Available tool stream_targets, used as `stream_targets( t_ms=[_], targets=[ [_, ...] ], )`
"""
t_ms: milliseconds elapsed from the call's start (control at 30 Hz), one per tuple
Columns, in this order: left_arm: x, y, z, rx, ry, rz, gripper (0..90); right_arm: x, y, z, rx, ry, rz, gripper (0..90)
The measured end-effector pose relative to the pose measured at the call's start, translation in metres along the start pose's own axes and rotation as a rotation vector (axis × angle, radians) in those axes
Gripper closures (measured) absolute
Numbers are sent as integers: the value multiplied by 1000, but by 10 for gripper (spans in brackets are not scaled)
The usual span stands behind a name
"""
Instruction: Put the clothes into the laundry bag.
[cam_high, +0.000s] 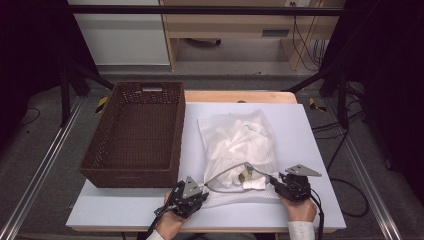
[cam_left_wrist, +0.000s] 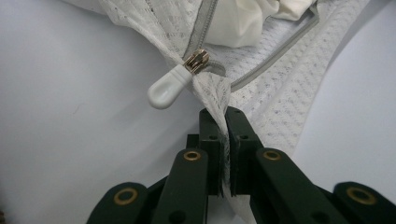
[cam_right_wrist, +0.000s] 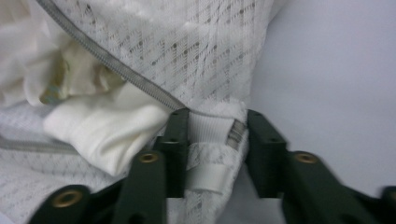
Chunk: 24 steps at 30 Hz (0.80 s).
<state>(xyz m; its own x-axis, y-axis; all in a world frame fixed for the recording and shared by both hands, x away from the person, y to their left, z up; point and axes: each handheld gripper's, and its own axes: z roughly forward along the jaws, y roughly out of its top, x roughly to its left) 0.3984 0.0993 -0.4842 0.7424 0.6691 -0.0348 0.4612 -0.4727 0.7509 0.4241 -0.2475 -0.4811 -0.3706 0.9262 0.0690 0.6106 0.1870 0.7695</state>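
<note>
A white mesh laundry bag (cam_high: 260, 125) stuffed with white clothes (cam_high: 235, 142) lies on the white table top, its grey zipper (cam_right_wrist: 116, 70) open along the near edge. My left gripper (cam_high: 201, 189) is shut on the bag's near left corner (cam_left_wrist: 223, 122), just below the metal slider and its white pull tab (cam_left_wrist: 163, 91). At the near right corner my right gripper (cam_high: 274, 181) holds the bunched mesh and the zipper's end (cam_right_wrist: 217, 128) between its jaws. A folded white garment (cam_right_wrist: 105, 133) pokes out of the opening.
A brown wicker basket (cam_high: 135, 130) stands on the left half of the table (cam_high: 310, 130), beside the bag. Beyond the table are metal rails, cables on the floor and a wooden cabinet.
</note>
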Motion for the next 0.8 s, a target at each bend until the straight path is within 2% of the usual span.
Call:
stream_targets(
  t_ms=[33, 67, 133, 200, 300, 367, 400, 433, 467, 533, 600, 633, 700, 800],
  targets=[
    [0, 0, 0, 1, 2, -1, 851, 1, 0, -1, 8, 5, -3, 775],
    [0, 0, -1, 0, 3, -4, 850, 3, 0, -4, -4, 16, 8, 798],
    [2, 0, -1, 1, 5, -9, 849, 4, 0, -14, -24, 8, -5, 815],
    [3, -1, -2, 3, 12, -15, 852, 4, -4, -28, -57, 25, 7, 821],
    [5, -1, -2, 1, 4, -27, 857, 1, -20, -33, -29, 33, 13, 818],
    [4, -1, -2, 5, 11, -19, 856, -1, -30, -28, 11, 51, 23, 790],
    [4, -1, -2, 1, 10, -18, 856, -2, -33, -28, -8, 60, 20, 748],
    [4, -1, -2, 1, 9, -19, 856, -2, -31, -28, -3, 53, 29, 700],
    [4, -1, -2, 3, 9, -20, 855, -1, -29, -30, -13, 41, 8, 654],
    [4, -1, -2, 2, 9, -20, 852, 7, -23, -38, -70, 26, -16, 538],
    [4, -1, -2, -1, 12, -18, 849, 17, -16, -46, -121, 28, -45, 477],
    [3, -1, -2, -1, 13, -19, 849, 24, -10, -52, -158, 38, -67, 475],
    [3, -1, -2, -1, 13, -21, 851, 38, -2, -58, -188, 83, -103, 508],
    [3, 0, -2, -7, 8, -26, 853, 56, 6, -52, -163, 172, -132, 616]
  ],
)
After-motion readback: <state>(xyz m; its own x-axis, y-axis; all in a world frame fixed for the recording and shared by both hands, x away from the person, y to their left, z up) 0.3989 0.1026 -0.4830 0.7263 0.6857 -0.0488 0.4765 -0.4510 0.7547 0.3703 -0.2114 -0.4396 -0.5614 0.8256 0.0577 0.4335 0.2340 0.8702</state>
